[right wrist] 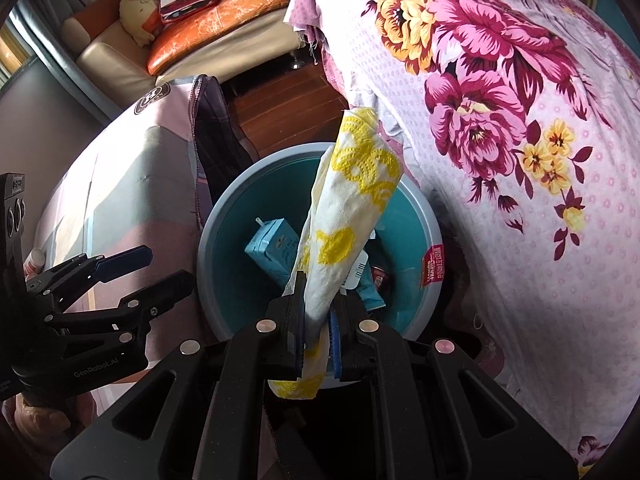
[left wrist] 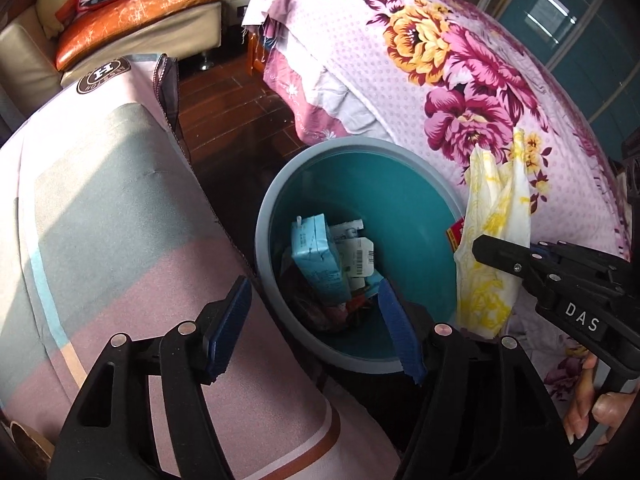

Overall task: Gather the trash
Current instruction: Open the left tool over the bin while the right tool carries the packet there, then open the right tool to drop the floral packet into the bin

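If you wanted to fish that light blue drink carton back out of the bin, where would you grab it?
By its upper end, coming straight down from above. The blue carton stands roughly upright in the teal bin, leaning among other rubbish, so only its top and flat sides are exposed; pinch across the narrow faces.

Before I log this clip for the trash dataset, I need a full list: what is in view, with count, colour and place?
Trash bin: one, grey rim, teal inside, on the floor between the two beds.
Drink carton: one, light blue, inside the bin.
Other litter: several pieces, white and red, inside the bin; count unclear.
Napkin: one, white with yellow print, held above the bin.
Floral bedspread: one, pink and magenta, right of the bin.
Striped bedspread: one, pink and grey, left of the bin.
Sofa: one, beige with orange cushion, background.
Left hand-held gripper: black, blue pads, open.
Right hand-held gripper: black, shut on the napkin.
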The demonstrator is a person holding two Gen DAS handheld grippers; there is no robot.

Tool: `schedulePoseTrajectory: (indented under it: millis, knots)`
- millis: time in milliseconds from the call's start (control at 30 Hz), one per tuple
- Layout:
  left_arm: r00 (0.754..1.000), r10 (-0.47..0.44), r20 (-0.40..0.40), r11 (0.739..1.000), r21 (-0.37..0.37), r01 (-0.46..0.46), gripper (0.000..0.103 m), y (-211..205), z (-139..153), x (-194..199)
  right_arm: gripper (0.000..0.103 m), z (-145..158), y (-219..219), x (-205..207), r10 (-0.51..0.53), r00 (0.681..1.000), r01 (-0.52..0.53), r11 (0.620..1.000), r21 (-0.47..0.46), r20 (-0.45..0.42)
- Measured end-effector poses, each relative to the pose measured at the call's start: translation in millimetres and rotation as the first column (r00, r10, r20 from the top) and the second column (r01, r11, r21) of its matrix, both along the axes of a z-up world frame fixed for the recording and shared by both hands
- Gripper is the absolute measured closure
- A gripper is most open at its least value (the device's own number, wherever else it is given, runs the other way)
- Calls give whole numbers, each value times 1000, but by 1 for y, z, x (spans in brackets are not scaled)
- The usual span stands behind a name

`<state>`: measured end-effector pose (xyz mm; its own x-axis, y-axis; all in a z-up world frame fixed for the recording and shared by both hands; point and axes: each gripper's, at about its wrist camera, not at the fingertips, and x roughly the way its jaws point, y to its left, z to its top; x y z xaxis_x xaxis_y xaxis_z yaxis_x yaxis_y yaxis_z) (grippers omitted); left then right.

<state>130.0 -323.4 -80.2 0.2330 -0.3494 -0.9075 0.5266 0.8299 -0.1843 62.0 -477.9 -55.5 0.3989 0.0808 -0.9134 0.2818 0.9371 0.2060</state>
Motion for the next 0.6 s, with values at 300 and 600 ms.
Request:
schedulePoseTrajectory:
  millis: [300, 600]
  knots:
    - [999, 52, 6, 999, -5, -52, 20, 31, 5, -3, 93, -2, 10, 6, 20, 1000, -20, 1000, -5, -16]
    - [996, 89, 15, 996, -19, -88, 16, 58, 9, -8, 93, -2, 23, 10, 40, 999, -41, 999, -22, -35]
